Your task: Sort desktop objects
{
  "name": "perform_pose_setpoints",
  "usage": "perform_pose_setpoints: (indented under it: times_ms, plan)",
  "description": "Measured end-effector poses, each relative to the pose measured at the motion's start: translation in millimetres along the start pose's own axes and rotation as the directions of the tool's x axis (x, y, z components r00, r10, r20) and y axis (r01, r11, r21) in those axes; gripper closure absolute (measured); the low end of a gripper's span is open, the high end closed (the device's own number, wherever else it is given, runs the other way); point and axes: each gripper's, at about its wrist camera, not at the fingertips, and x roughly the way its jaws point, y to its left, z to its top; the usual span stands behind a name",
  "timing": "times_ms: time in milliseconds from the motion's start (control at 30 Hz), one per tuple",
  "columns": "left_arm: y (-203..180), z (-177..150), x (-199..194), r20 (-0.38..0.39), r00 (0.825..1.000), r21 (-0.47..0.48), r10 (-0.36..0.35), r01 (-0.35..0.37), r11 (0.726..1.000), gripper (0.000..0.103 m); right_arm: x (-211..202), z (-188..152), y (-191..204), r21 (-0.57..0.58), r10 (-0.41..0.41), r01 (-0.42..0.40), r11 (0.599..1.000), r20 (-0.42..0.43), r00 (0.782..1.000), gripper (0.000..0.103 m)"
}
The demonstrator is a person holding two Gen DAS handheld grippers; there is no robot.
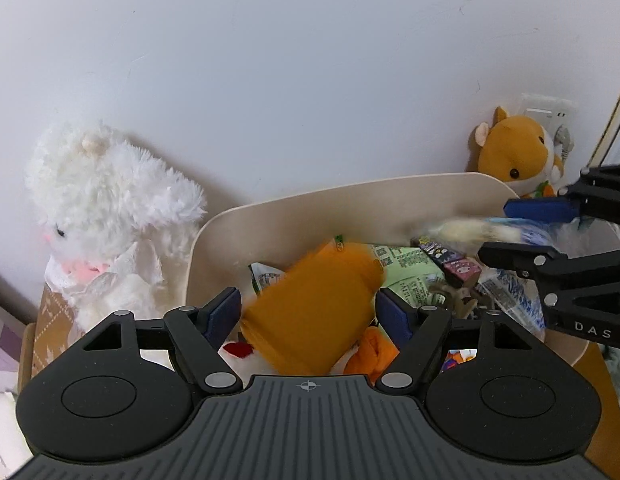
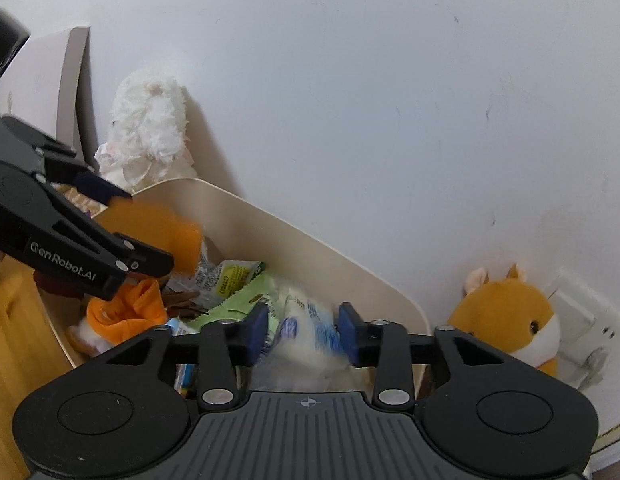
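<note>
A cream storage bin (image 1: 269, 220) stands against the wall and holds snack packets and toys; its far wall shows in the right wrist view (image 2: 310, 248). My left gripper (image 1: 307, 312) has its jaws wide apart around a blurred orange plush toy (image 1: 314, 304) above the bin; the toy also shows in the right wrist view (image 2: 161, 232). My right gripper (image 2: 303, 334) has its jaws apart around a blurred white and blue packet (image 2: 310, 336), also seen in the left wrist view (image 1: 490, 232).
A white fluffy lamb toy (image 1: 109, 208) sits left of the bin. An orange hamster plush (image 1: 518, 152) sits at the right by a wall socket (image 1: 550, 112). Green packets (image 1: 410, 272) and small boxes (image 1: 462, 268) lie in the bin.
</note>
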Motion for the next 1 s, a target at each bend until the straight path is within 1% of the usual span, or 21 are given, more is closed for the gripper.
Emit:
perform_pose_setpoints:
  times_ms: [67,100,233,267,333,367,400,467,633,833,933,1000]
  plan:
    - [-1,1,-4,0.004,1.000,-0.003,-0.004,0.004,1.000,0.026,-4,1,0,0.003,-0.005,0.005,1.000,0.005,1.000,0.043]
    - [-1,2,-6,0.005,1.000,-0.007,-0.007,0.007,1.000,0.026,-6,1,-1,0.013,-0.007,0.006,1.000,0.007,1.000,0.042]
    - [-4,6,-16,0.012,1.000,-0.016,-0.012,0.012,1.000,0.024,-18,1,-5,0.059,-0.014,0.013,0.998,0.018,1.000,0.028]
    - [-6,5,-19,0.015,1.000,-0.015,-0.011,0.012,1.000,0.022,-22,1,-5,0.072,-0.014,0.012,0.997,0.022,1.000,0.026]
    - [-7,3,-25,0.016,1.000,-0.014,-0.012,0.012,1.000,0.021,-30,1,-8,0.110,-0.010,0.007,0.994,0.024,1.000,0.023]
    - [-8,2,-28,0.012,1.000,-0.015,-0.010,0.011,1.000,0.021,-35,0,-9,0.133,-0.010,0.007,0.991,0.022,1.000,0.018]
    - [-9,2,-31,0.008,1.000,-0.018,-0.009,0.009,1.000,0.021,-40,-1,-11,0.159,-0.013,0.010,0.987,0.021,1.000,0.015]
    - [-10,-1,-38,0.001,1.000,-0.023,-0.013,0.013,1.000,0.021,-49,-3,-13,0.199,-0.026,0.020,0.980,0.024,0.999,0.005]
    - [-16,-11,-60,0.007,1.000,-0.013,0.003,-0.003,1.000,0.021,-75,-9,-4,0.214,-0.052,0.045,0.976,0.027,0.998,0.000]
    - [-25,-28,-97,0.028,1.000,-0.019,0.013,-0.012,1.000,0.021,-114,-15,11,0.264,-0.082,0.068,0.962,0.045,0.996,0.000]
    - [-30,-36,-120,0.043,0.999,-0.007,0.014,-0.014,1.000,0.021,-132,-15,21,0.290,-0.105,0.093,0.953,0.027,0.994,0.000]
    - [-31,-43,-133,0.040,0.999,-0.008,0.010,-0.010,1.000,0.021,-143,-16,31,0.291,-0.124,0.116,0.950,0.008,0.992,0.000]
